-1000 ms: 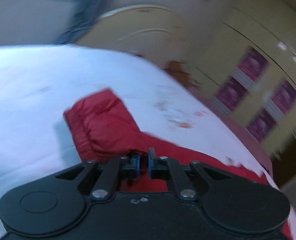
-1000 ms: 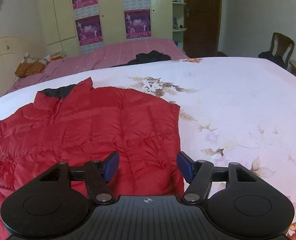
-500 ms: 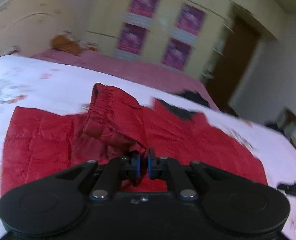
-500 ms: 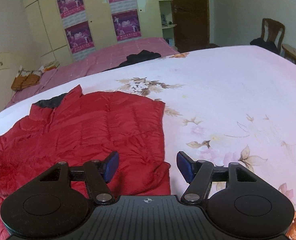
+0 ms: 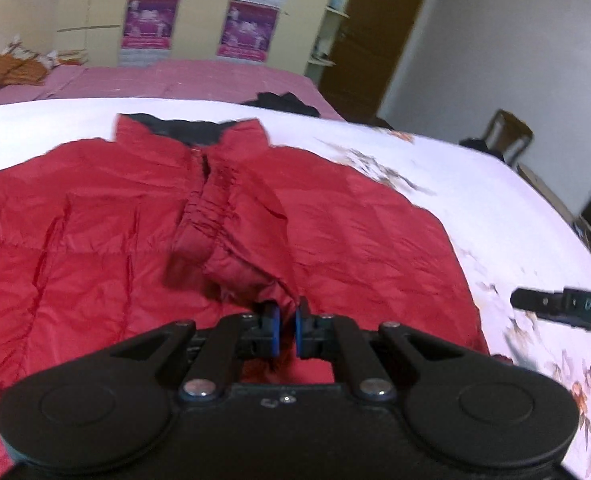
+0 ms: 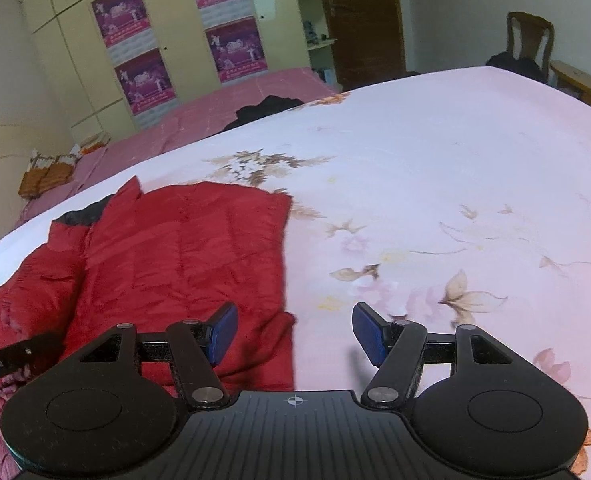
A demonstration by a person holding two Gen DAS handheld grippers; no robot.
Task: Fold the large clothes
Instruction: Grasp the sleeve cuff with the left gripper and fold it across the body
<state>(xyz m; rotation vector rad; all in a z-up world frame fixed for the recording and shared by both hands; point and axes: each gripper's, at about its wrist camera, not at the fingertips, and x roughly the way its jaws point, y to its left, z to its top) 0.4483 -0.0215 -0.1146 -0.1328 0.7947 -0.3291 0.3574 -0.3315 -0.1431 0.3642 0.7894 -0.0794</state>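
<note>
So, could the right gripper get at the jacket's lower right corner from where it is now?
Probably yes. The right gripper is open and empty, and the red jacket's lower corner lies flat on the bedsheet just ahead, between its fingers. Nothing covers that corner.

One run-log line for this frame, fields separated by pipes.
left gripper: shut on sleeve | right gripper: open, nothing held | red jacket: flat on bed

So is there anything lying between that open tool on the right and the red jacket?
Nothing visible. The right tool hangs open over the jacket's side edge, with only bare floral bedsheet beside it. The left tool is shut on the sleeve.
</note>
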